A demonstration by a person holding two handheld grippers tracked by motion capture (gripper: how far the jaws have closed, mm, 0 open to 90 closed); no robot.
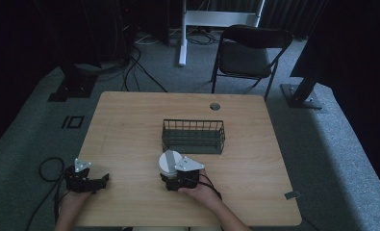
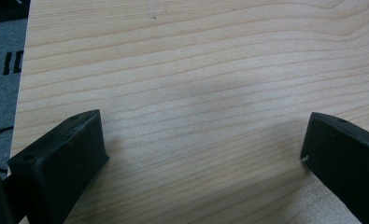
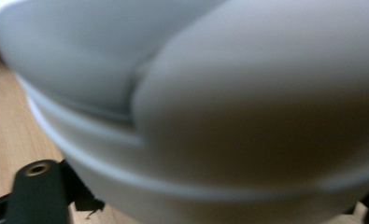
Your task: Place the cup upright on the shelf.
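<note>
From above I see my right gripper (image 1: 174, 174) clamped on a white cup (image 1: 169, 161) near the table's (image 1: 130, 125) front, the wire basket (image 1: 193, 136) just beyond. Left gripper view: left gripper (image 2: 203, 149) spread wide over bare wood. Right gripper view: the cup sits blurred between the jaws.

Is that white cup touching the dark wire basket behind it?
Apart. In the high view, a strip of bare wooden table shows between the white cup, which sits at the right gripper, and the near wall of the wire basket.
</note>
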